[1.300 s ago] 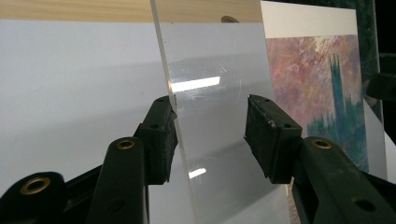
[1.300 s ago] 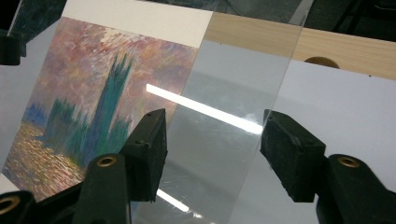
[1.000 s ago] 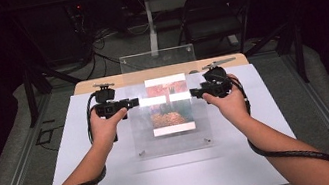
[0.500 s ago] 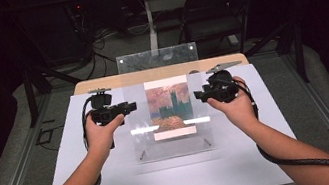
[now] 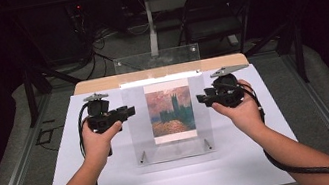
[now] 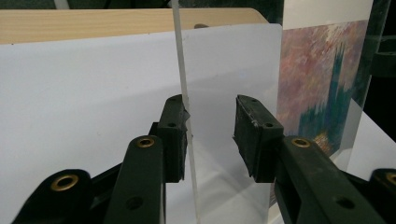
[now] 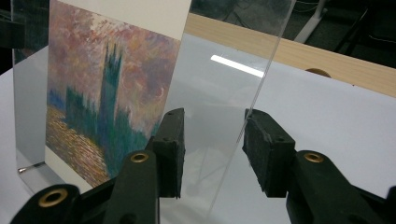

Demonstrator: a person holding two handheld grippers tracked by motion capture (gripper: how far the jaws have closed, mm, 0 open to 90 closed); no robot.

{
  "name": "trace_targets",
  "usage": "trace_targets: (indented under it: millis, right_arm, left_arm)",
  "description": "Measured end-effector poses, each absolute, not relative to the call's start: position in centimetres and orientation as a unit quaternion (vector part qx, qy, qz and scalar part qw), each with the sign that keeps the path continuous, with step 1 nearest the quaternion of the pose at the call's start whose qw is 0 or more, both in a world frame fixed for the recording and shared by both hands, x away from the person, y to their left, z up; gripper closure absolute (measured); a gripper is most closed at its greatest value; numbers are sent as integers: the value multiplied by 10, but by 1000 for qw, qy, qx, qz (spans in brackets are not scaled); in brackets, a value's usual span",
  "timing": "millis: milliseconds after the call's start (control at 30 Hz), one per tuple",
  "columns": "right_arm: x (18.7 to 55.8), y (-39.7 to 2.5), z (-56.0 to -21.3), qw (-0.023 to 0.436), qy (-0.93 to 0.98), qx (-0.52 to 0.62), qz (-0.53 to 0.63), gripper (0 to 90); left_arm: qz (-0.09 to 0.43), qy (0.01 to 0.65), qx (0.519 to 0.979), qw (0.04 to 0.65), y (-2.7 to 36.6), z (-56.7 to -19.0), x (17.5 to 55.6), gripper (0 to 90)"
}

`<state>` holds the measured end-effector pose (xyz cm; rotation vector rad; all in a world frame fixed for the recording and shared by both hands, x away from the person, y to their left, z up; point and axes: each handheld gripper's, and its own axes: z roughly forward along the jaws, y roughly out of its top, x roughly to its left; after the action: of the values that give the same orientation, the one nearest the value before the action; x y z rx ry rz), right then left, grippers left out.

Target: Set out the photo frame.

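A clear acrylic panel point(image 5: 139, 127) stands upright on the white mat point(image 5: 116, 181), with a print of a painted tower under a pink sky point(image 5: 171, 111) on it. My left gripper point(image 5: 130, 111) is at the panel's left edge and my right gripper point(image 5: 200, 98) at its right edge. In the left gripper view the jaws of the left gripper point(image 6: 211, 130) are apart, and the panel's thin edge point(image 6: 184, 93) rests against one pad. The right gripper point(image 7: 212, 144) is open too, with the panel's edge point(image 7: 243, 121) running between its jaws beside the print point(image 7: 102, 93).
A second clear panel point(image 5: 157, 59) stands at the back on the wooden table edge point(image 5: 95, 85). Two small metal pins point(image 5: 143, 158) stick out near the panel's base. A folding chair point(image 5: 215, 13) and cables lie beyond the table.
The panel with the print has swung up from lying nearly flat to standing upright. Both hands have drawn slightly toward the person, staying at its side edges.
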<state>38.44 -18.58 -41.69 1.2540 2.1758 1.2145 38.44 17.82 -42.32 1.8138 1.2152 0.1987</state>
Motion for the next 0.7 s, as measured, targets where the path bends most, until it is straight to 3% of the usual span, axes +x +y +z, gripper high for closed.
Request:
trace_targets:
  millis: [367, 700]
  right_arm:
    - [368, -191, -414, 178, 767, 435, 437, 679]
    - [351, -194, -413, 179, 767, 424, 446, 696]
  left_arm:
    - [83, 480, 737, 468, 181, -421, 367, 662]
    - [89, 465, 741, 476, 183, -421, 349, 664]
